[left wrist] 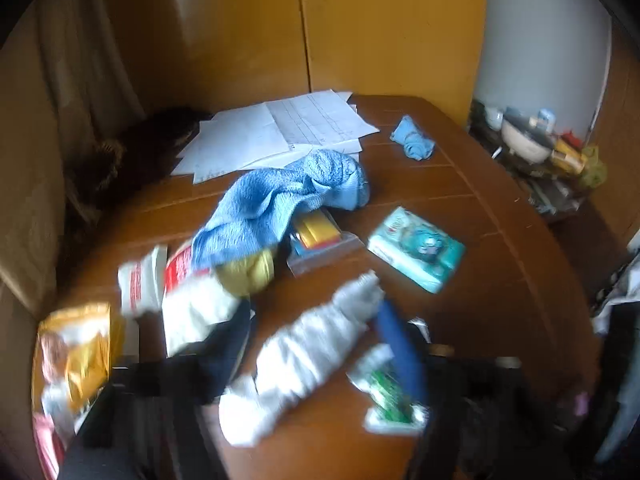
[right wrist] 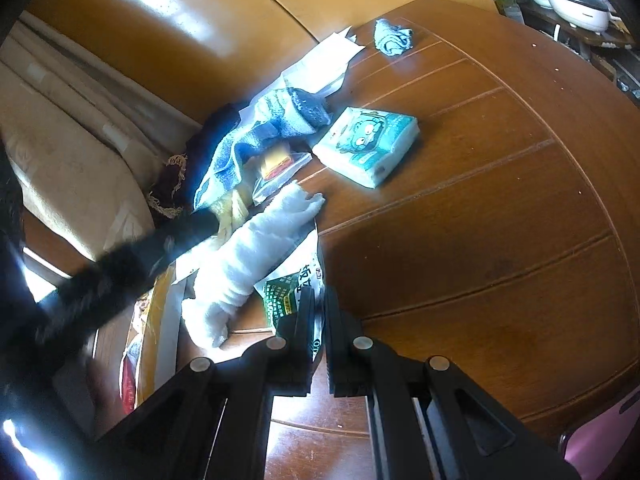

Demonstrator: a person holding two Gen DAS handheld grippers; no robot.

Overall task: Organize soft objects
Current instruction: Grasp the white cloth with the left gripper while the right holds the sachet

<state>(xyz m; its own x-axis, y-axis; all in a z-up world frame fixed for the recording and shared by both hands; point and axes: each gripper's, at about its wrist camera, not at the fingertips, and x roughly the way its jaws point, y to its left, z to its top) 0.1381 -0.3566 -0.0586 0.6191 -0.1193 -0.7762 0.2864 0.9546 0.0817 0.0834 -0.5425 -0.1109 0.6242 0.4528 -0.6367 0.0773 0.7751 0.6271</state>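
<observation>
A white terry towel (right wrist: pixel 256 256), limp and rumpled, is being left lying at table (right wrist: pixel 480 200) centre, ready for sorting. At its five o'clock, the right gripper (right wrist: pixel 318 344) is being kept clenched on a crinkly green packet (right wrist: pixel 294 294). The left gripper (left wrist: pixel 280 392) is blurred, seemingly released around the towel.

A brown wooden table (left wrist: pixel 460 208) fills most of the frame. At upper centre lie white papers (left wrist: pixel 280 132), with a small blue cloth (left wrist: pixel 412 142) to their right. A large blue towel (left wrist: pixel 280 204) sprawls across the middle, partly covering a yellow item (left wrist: pixel 250 272) and a clear pouch (left wrist: pixel 320 240). Right of it sits a teal tissue pack (left wrist: pixel 416 250). A white cloth (left wrist: pixel 308 356) stretches across the lower centre, blurred, beside a green-and-white packet (left wrist: pixel 390 396). A gold bag (left wrist: pixel 80 352) sits at lower left. Cluttered dishes (left wrist: pixel 532 144) stand at the right edge.
</observation>
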